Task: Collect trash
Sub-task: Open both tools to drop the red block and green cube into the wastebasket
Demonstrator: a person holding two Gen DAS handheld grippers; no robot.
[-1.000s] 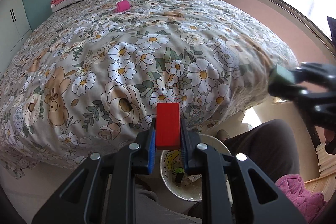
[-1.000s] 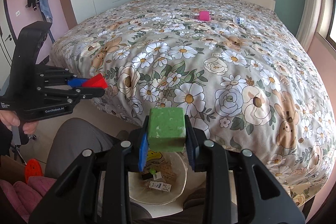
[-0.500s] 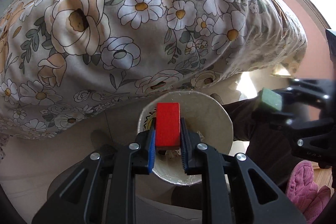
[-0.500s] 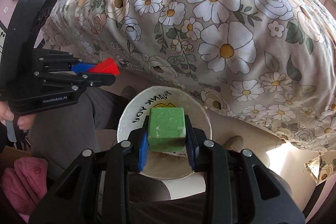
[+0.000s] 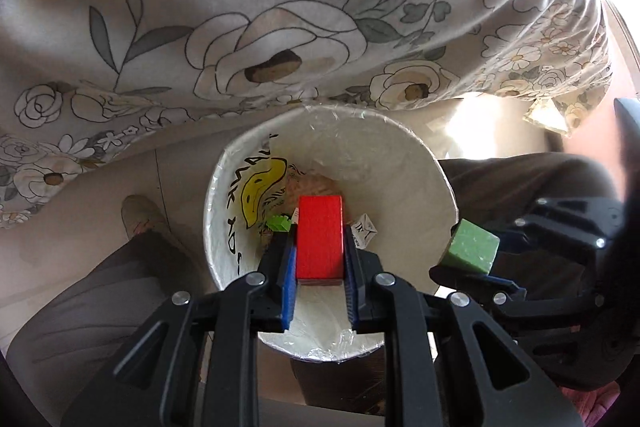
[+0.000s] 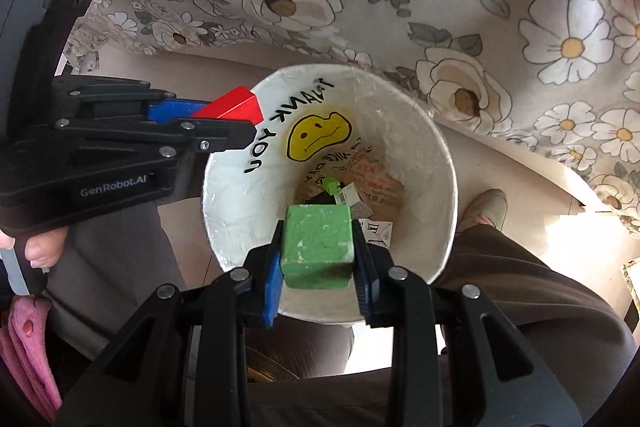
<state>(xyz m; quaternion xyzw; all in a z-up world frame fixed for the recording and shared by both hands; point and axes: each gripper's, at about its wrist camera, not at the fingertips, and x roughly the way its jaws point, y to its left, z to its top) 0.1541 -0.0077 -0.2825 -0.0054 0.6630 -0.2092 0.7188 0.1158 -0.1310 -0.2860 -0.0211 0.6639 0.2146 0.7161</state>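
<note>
Left hand-held gripper [image 5: 320, 247] clamped on red block [image 5: 320, 237]; right hand-held gripper [image 6: 318, 247] clamped on green block [image 6: 318, 241]. Both point steeply down over bin [image 6: 436, 147] on the floor by the bed [image 5: 280, 7], apparently positioned for release inside.

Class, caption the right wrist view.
Right gripper holds green block over lined bin; left gripper brings red block.
</note>
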